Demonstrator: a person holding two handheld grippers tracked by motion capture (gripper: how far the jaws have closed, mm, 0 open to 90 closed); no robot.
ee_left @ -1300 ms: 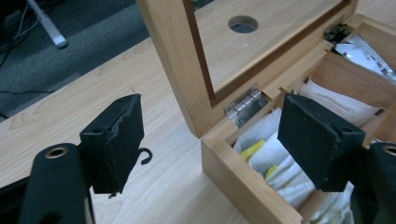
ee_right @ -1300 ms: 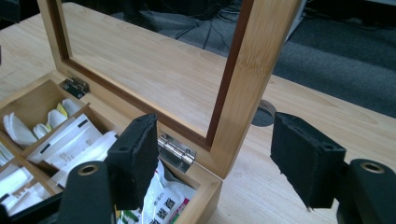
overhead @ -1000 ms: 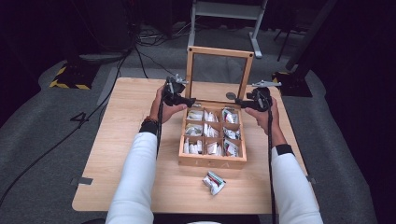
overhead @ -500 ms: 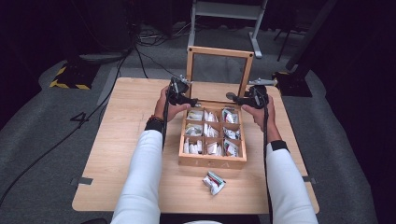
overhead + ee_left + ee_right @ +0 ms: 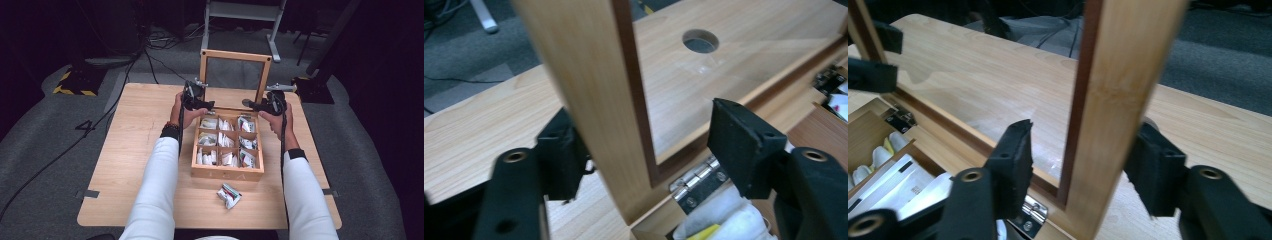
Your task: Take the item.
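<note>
High view: two grippers [image 5: 209, 105] [image 5: 250, 105], one lid [image 5: 235, 56], nine compartments.

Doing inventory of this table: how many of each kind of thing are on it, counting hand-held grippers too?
Wooden compartment box with its lid raised: 1
Loose packet on the table: 1
Hand-held grippers, left and right: 2
Total: 4

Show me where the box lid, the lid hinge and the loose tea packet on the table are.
box lid [image 5: 235, 55], high view, top bar of its wooden frame.
lid hinge [image 5: 696, 181], left gripper view, metal knuckle.
loose tea packet [image 5: 229, 195], high view, middle of the wrapper.
</note>
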